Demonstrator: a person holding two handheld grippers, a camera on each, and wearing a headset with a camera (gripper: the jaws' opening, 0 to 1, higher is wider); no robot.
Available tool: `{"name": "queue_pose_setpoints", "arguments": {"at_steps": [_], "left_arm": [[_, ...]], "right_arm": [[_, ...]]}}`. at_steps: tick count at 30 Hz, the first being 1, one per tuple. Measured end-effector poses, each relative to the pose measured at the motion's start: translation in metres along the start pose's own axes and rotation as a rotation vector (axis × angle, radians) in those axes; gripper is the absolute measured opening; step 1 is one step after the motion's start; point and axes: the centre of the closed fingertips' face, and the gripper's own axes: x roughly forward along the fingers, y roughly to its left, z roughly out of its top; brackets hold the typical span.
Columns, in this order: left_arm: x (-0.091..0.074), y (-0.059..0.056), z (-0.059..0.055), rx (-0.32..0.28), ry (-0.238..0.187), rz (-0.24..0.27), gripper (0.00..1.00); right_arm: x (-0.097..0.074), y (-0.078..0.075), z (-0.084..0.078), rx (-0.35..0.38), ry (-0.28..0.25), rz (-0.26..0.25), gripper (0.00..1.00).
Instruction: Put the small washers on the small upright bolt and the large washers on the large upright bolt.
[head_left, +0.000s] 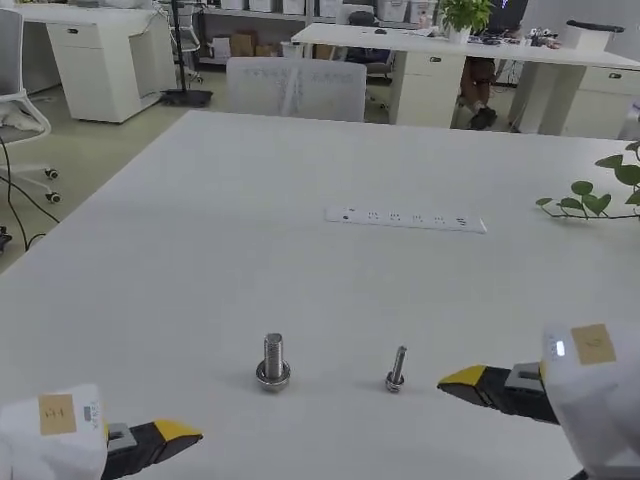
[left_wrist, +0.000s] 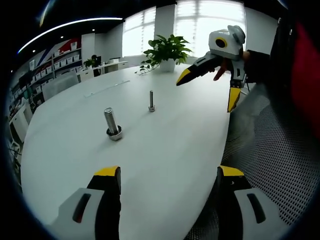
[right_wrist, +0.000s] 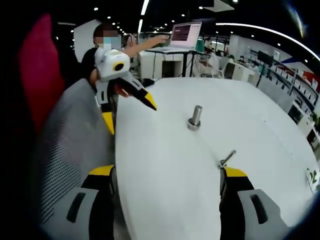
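The large upright bolt (head_left: 273, 358) stands on the white table (head_left: 200, 250) with washers (head_left: 273, 377) stacked around its base. To its right the small upright bolt (head_left: 397, 368) has a washer (head_left: 395, 384) at its foot. My left gripper (head_left: 178, 436) hovers open near the front edge, left of the large bolt. The right gripper (head_left: 458, 381) is held open just right of the small bolt. Nothing sits between either pair of jaws. In the left gripper view (left_wrist: 169, 174) the large bolt (left_wrist: 112, 124) is nearer than the small bolt (left_wrist: 151, 100). From the right gripper view (right_wrist: 168, 172), the small bolt (right_wrist: 227, 159) is closest.
A white power strip (head_left: 405, 219) lies across the middle of the table. Plant leaves (head_left: 600, 195) reach in at the right edge. A grey chair (head_left: 295, 88) stands at the far side. Desks and a seated person (head_left: 485, 90) are beyond.
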Motion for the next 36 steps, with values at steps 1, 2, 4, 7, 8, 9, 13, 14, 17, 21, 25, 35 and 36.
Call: {"name": "queue_pose_setpoints", "arguments": {"at_steps": [1,2,4,7,8,9,13,14,17,21,25,35,36], "left_arm": [[0.0,0.0,-0.001,-0.002,0.002,0.002,0.81],[0.0,0.001,-0.002,0.001,0.006,0.005,0.82],[0.0,-0.002,-0.007,-0.013,0.023,-0.009,0.83],[0.001,-0.002,-0.011,-0.018,0.035,-0.009,0.86],[0.001,-0.002,-0.011,-0.021,0.035,-0.007,0.87],[0.0,-0.001,-0.011,-0.026,0.033,0.0,0.88],[0.0,0.0,-0.011,-0.027,0.035,0.006,0.91],[0.0,0.0,-0.012,-0.028,0.035,0.006,0.91],[0.0,-0.001,-0.013,-0.037,0.041,0.003,0.93],[0.0,0.0,-0.013,-0.041,0.041,0.008,0.94],[0.0,0.0,-0.014,-0.041,0.041,0.012,0.95],[-0.001,-0.001,-0.013,-0.043,0.039,0.012,0.95],[-0.001,-0.001,-0.012,-0.043,0.038,0.012,0.95]], "right_arm": [[0.0,0.0,0.0,-0.002,-0.004,-0.001,0.87],[0.0,0.001,0.0,0.001,-0.005,-0.001,0.87],[0.001,0.001,0.001,0.006,-0.009,-0.002,0.87],[0.001,0.002,0.0,0.01,-0.01,-0.002,0.87],[0.001,0.003,0.0,0.01,-0.011,-0.001,0.87],[0.001,0.003,0.0,0.011,-0.011,0.0,0.88],[0.0,0.004,0.0,0.014,-0.019,-0.005,0.88],[0.0,0.003,0.0,0.015,-0.019,-0.007,0.88],[0.0,0.004,0.0,0.014,-0.022,-0.009,0.88],[0.0,0.003,0.002,0.012,-0.028,-0.014,0.89],[0.0,0.003,0.002,0.014,-0.031,-0.018,0.89],[-0.002,0.002,0.003,0.011,-0.03,-0.026,0.89],[-0.002,0.002,0.003,0.01,-0.029,-0.026,0.89]]}}
